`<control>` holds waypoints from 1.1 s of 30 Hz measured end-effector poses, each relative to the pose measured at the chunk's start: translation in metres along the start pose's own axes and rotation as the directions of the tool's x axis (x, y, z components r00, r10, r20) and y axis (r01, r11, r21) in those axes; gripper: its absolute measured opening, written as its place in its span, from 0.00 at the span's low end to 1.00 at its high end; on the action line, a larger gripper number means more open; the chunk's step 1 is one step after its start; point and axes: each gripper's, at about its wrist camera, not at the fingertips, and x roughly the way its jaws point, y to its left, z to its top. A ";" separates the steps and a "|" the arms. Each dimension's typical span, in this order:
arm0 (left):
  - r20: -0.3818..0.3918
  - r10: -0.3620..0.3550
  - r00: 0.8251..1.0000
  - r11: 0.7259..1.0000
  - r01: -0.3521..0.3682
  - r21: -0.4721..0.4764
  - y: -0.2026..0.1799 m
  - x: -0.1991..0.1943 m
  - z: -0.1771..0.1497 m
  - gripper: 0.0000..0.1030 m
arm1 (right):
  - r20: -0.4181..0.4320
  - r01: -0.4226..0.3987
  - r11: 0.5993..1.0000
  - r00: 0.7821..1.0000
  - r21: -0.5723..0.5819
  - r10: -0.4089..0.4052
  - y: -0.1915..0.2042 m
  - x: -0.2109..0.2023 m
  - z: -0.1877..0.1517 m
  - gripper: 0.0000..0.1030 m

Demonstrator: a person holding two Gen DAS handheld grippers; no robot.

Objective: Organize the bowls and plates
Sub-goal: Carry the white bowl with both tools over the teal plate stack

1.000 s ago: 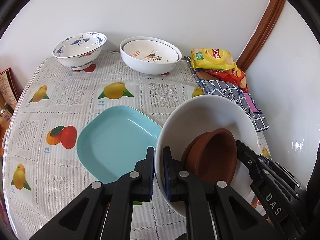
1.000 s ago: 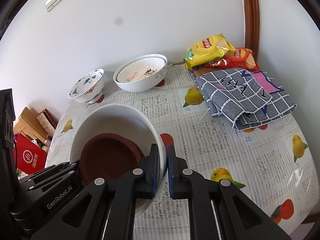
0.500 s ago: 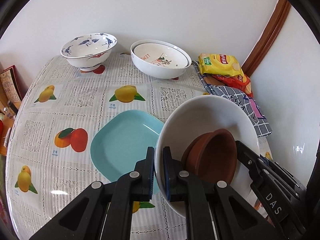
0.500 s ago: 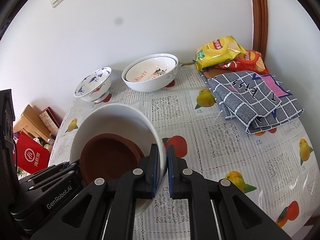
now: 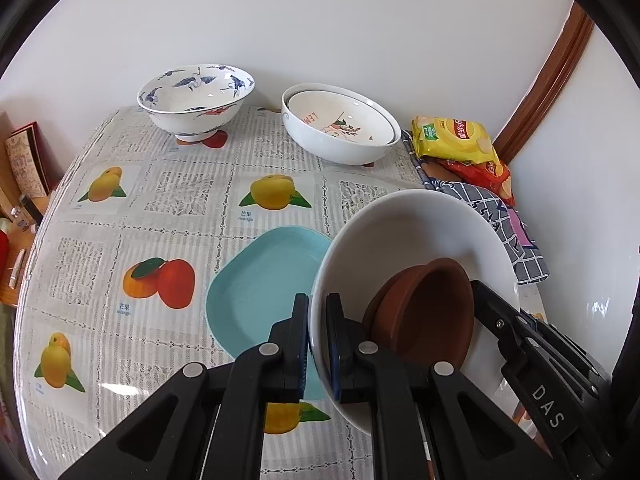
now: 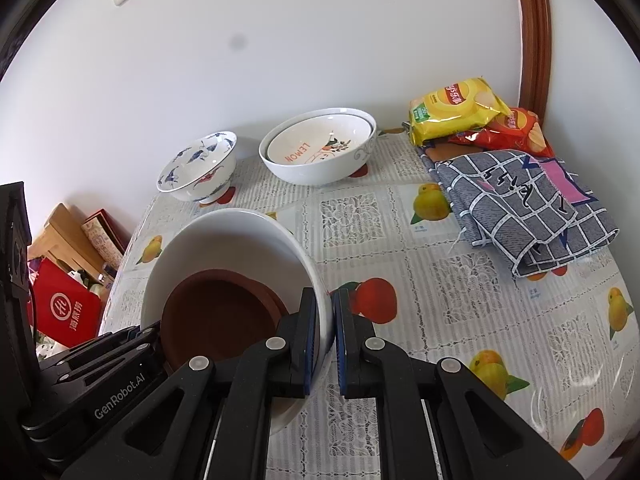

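From the left wrist, the left claw (image 5: 318,344) pinches the rim of a large glossy white ceramic bowl (image 5: 416,236) holding 2 nested round brown clay dishes (image 5: 424,312); the bowl hides part of a matte pale-blue squarish plate (image 5: 256,288) on the table (image 5: 100,240). From the right wrist, the right claw (image 6: 326,344) clamps the same bowl's opposite rim, the bowl's base being hidden behind both claws.
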 end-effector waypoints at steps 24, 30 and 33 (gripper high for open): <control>-0.017 0.015 1.000 0.999 -0.016 -0.050 0.034 0.019 0.010 0.09 | -0.029 -0.032 0.999 0.999 -0.028 0.031 0.023 0.035 0.005 0.09; -0.035 0.024 0.999 0.998 -0.026 -0.058 0.041 0.029 0.012 0.09 | -0.047 -0.039 0.999 0.998 -0.030 0.037 0.027 0.046 0.005 0.09; -0.047 0.025 0.999 0.997 -0.028 -0.065 0.046 0.036 0.010 0.09 | -0.059 -0.039 0.999 0.998 -0.033 0.037 0.029 0.053 0.005 0.09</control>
